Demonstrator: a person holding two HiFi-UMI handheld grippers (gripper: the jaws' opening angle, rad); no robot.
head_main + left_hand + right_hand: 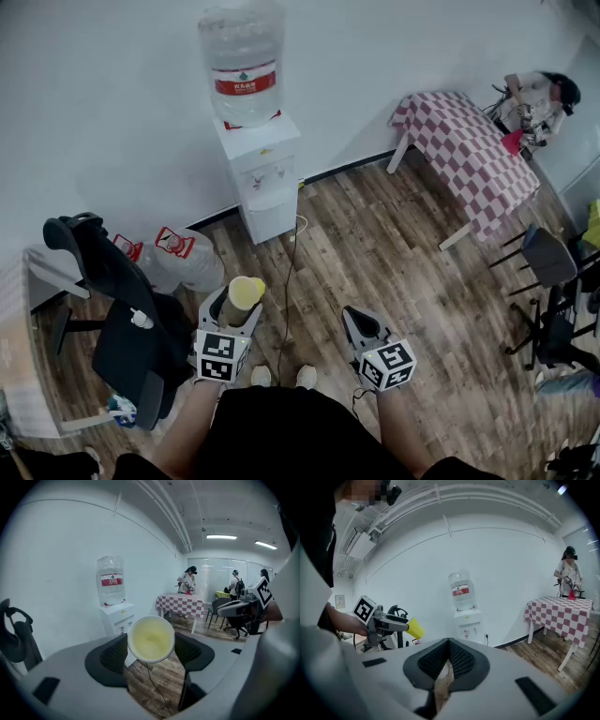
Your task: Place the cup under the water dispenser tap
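The left claw [240, 300] has its two jaws closed on a yellow cup [246, 292]; the cup lies on its side between them and sticks out the front; in the left gripper view a round pale yellow end faces the camera, and it may be the bottom of the cup, but it is hard to be sure. The cup is up in the air over the wood floor [375, 253], well apart from the water dispenser [261, 183]. The water dispenser is white and stands against the white wall [112, 103], with a big clear water bottle [242, 56] with a red label on top. The right claw [361, 321] is next to the left one; its jaws are pressed together and there is nothing in it. A black chair [122, 309] is on the left, near the left claw. Far off on the right is a tabletop [469, 150] with a red and white checked cloth; a person [539, 94] stands at its far end.
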